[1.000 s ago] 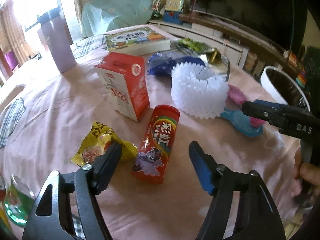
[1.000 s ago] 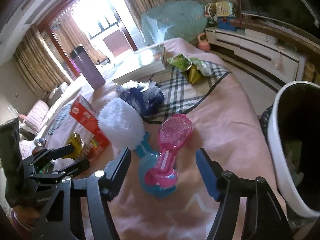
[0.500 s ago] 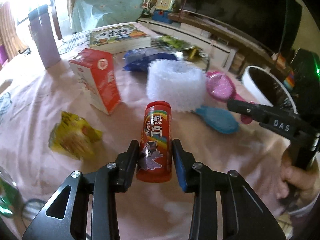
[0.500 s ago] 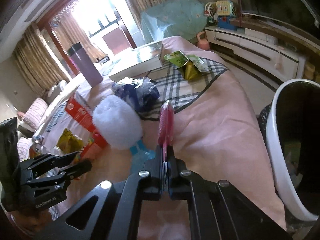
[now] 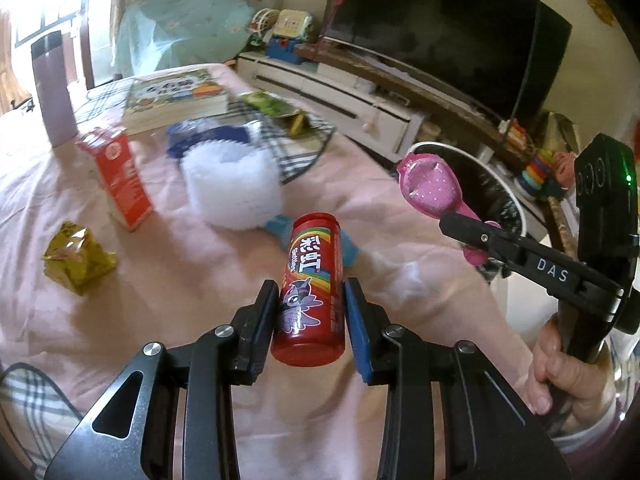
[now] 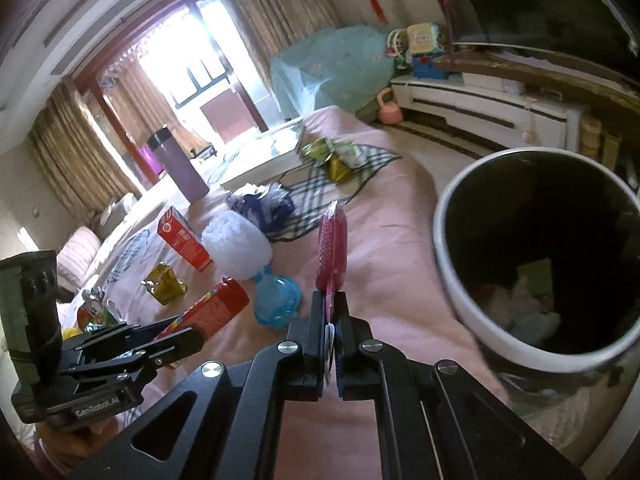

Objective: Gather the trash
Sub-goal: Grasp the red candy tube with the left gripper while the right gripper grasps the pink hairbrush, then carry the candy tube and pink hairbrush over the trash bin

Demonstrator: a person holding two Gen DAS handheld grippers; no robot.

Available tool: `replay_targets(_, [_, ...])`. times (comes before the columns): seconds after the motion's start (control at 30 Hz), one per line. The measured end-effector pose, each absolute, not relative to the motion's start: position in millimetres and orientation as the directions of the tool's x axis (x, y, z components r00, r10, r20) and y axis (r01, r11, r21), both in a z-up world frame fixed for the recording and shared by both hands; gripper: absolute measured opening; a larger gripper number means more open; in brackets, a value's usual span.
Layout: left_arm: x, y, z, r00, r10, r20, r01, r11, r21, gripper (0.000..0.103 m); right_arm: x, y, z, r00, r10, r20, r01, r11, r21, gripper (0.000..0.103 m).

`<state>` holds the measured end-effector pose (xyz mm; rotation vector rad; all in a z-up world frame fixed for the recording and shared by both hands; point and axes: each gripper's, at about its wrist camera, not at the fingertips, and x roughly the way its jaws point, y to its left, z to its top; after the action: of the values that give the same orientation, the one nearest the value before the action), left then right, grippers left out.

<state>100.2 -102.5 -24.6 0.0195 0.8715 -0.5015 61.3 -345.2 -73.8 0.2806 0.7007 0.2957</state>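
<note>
My left gripper (image 5: pixel 311 300) is shut on a red Skittles tube (image 5: pixel 312 280) and holds it above the pink tablecloth (image 5: pixel 180 288). The tube also shows in the right wrist view (image 6: pixel 218 308). My right gripper (image 6: pixel 330 300) is shut on the handle of a pink brush package (image 6: pixel 332 240), lifted off the table; it also shows in the left wrist view (image 5: pixel 434 186). A white-rimmed trash bin (image 6: pixel 452 264) with a dark liner stands just right of the table edge and holds some scraps.
On the table lie a yellow wrapper (image 5: pixel 76 256), a red carton (image 5: pixel 120 176), a white foam net (image 5: pixel 232 184), a blue brush (image 6: pixel 278 304), a blue bag (image 6: pixel 260 204), a book (image 5: pixel 176 96), green wrappers (image 6: pixel 336 156) and a purple bottle (image 5: pixel 54 88).
My left gripper closed on the red tube and lifted it. My right gripper closed on the pink brush package, raised it and moved toward the bin.
</note>
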Motion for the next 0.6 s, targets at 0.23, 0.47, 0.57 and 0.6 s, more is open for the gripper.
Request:
replay_targets(0.23, [94.6,-131.6,-13.0,0.526,-0.457,-0.717,0.482,0.855,-0.192,0.032,41.6,-381.6,-65.0,0.764,0.305,-0.568,-0.107,0.929,0.355,0.004])
replay_targets(0.47, [94.9,-164.0,-5.7,0.510,-0.490,-0.708,0.530,0.826,-0.190,0.032,29.8,-421.3,-64.3,0.790,0.241,-0.564,-0.028,0.933,0.359,0.004])
replay_targets(0.57, [96.1,-179.1,-2.7,0.502,-0.501,-0.705,0.550,0.814,-0.186,0.032,25.7,-435.3,-64.9,0.797,0.218,-0.563,0.001,0.932,0.364,0.004])
replay_targets(0.6, [96.0,-185.4,-1.6,0.500,-0.505,-0.704,0.558,0.809,-0.185,0.032,25.3,-440.7,-65.0,0.800,0.212,-0.561,0.011,0.930,0.367,0.004])
